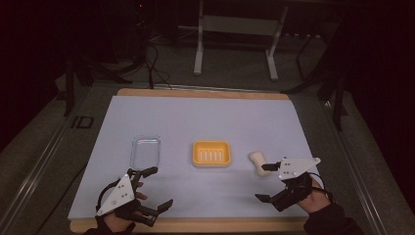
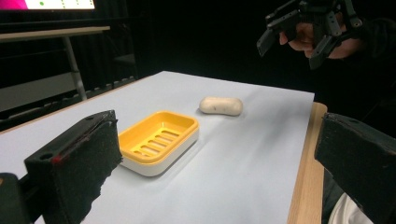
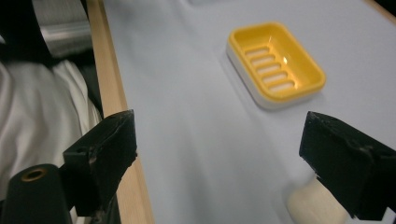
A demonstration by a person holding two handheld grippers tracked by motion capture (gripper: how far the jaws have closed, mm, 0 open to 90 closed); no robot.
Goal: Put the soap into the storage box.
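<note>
Nothing of the work looks done yet, as far as can be judged: the yellow soap dish (image 1: 211, 153) sits empty in the middle of the pale tabletop (image 1: 195, 117), its slotted floor bare, and the cream bar of soap (image 1: 258, 162) lies flat on the tabletop just to the right of the dish, apart from it and untouched. The clear lid (image 1: 145, 151) rests by itself to the left of the dish, also well short of it. The right tongs (image 1: 265, 182) hang near the soap on the side away from the dish, spread wide with nothing between them (in the right gripper view the soap peeks out beside one black pad, not gripped). The left tongs (image 1: 156, 186) hover nearer the person than the dish and to its left, below the lid, likewise spread and holding nothing. What seems left is everything: closing on the soap, lifting it across into the dish, and probably setting the lid over it afterwards
</note>
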